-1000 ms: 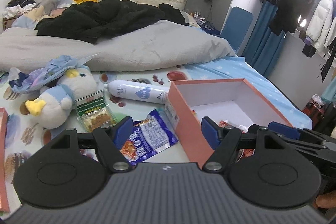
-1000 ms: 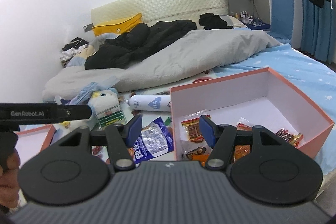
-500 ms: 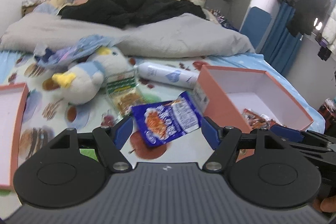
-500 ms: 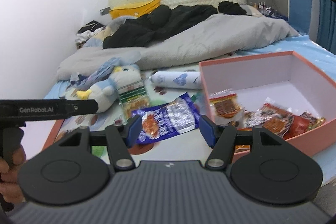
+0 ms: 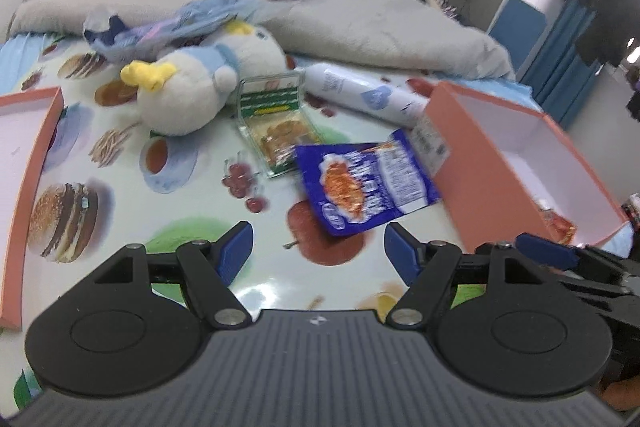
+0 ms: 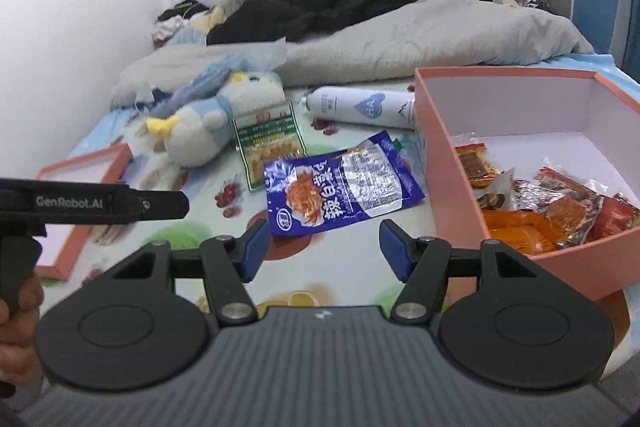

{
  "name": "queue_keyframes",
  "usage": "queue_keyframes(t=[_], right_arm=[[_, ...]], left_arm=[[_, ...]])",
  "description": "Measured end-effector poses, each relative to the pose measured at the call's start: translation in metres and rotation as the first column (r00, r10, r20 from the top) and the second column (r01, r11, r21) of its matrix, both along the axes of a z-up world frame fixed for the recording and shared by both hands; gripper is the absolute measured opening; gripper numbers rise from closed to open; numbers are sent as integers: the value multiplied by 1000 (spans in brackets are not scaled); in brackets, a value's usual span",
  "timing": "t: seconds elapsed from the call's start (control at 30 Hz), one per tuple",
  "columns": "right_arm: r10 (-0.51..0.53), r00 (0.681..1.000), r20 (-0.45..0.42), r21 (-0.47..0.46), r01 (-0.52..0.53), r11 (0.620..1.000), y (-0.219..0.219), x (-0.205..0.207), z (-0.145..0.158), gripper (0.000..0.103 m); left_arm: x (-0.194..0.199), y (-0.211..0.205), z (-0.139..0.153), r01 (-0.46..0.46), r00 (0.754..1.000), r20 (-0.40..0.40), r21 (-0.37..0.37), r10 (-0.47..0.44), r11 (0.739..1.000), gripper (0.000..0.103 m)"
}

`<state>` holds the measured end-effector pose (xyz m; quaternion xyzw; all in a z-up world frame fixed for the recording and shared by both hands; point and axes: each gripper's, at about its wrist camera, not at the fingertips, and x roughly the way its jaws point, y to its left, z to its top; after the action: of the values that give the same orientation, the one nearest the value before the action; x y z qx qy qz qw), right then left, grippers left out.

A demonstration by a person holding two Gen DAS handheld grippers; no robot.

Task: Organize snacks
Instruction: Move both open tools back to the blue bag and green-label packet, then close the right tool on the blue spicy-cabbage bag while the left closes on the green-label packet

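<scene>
A blue snack packet lies flat on the printed bedsheet, just left of a pink box. Several orange and red snack packets lie inside that box. A green-and-clear snack packet rests behind the blue one. My left gripper hovers open a little short of the blue packet. My right gripper is open too, just before the same packet. Nothing sits between either pair of fingers.
A white plush duck and a white spray can lie behind the packets. The pink box lid is at the left. A grey duvet and dark clothes cover the far bed.
Both grippers have sunk toward the sheet and closed in on the blue packet, which now sits larger and nearer in both views. Their jaws stayed as wide as before.
</scene>
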<state>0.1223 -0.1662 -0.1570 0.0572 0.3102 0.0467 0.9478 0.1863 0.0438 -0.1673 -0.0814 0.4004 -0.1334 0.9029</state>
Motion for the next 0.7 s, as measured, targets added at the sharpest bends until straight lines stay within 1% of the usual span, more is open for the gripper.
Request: queue_keyframes(t=[0.07, 0.1, 0.13, 0.17, 0.2, 0.23, 0.27, 0.4, 0.53, 0.6, 0.7], right_arm=[[4, 1000, -6, -5, -4, 1000, 1, 8, -5, 63], [1, 1000, -13, -11, -1, 1000, 3, 13, -8, 63], [2, 1000, -21, -14, -3, 1000, 4, 18, -11, 63], [10, 1000, -27, -14, -11, 1000, 6, 23, -14, 67], [16, 999, -30, -17, -17, 1000, 8, 28, -16, 74], [19, 999, -26, -22, -20, 1000, 11, 33, -19, 88], [22, 1000, -22, -28, -23, 999, 13, 37, -21, 93], [29, 999, -42, -46, -31, 998, 20, 58, -33, 93], [26, 999, -45, -62, -29, 998, 25, 77, -40, 93], [21, 999, -44, -63, -23, 998, 26, 87, -43, 93], [0, 999, -38, -93, -4, 996, 29, 105, -47, 93]], left_arm=[[13, 2, -10, -20, 999, -26, 16, 20, 1000, 80], [20, 2, -14, -24, 999, -30, 17, 25, 1000, 81], [26, 3, -18, -27, 999, -30, 17, 27, 999, 84], [32, 4, -22, -33, 999, -32, 22, 34, 999, 86], [37, 4, -26, -43, 998, -34, 28, 44, 999, 88], [43, 5, -31, -50, 998, -36, 31, 52, 998, 90], [48, 7, -35, -56, 997, -43, 29, 57, 998, 91], [74, 15, -56, -74, 994, -83, 14, 75, 997, 97], [97, 23, -69, -91, 991, -94, 10, 91, 996, 97], [108, 26, -73, -86, 992, -89, -4, 85, 996, 97], [124, 26, -78, -65, 995, -83, -21, 63, 998, 97]])
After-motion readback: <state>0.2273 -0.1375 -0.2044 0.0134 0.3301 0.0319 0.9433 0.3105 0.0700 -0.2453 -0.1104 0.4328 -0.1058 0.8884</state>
